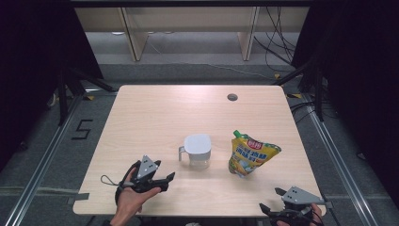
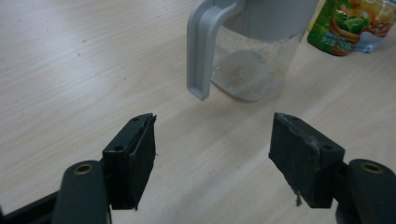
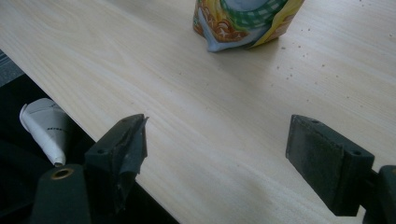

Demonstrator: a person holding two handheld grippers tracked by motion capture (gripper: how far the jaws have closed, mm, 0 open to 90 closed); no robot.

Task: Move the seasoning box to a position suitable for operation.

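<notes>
Left gripper [image 1: 165,180]: jaws wide apart, empty, aimed at the jug [image 1: 197,150] at its 1 o'clock. Right gripper [image 1: 273,200]: jaws wide apart, empty; pouch [image 1: 250,154] at 11 o'clock. Left gripper view reveals granules in the jug [image 2: 252,60].

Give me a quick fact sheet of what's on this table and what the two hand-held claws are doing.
Surface: pale wooden table
Jug: clear lidded jug with grey handle, mid-table, upright
Pouch: yellow spouted pouch, standing right of the jug
Left gripper: jaws open, nothing between them, pointing at the handle, not touching
Right gripper: open, nothing held, at the table's near edge, facing the pouch
</notes>
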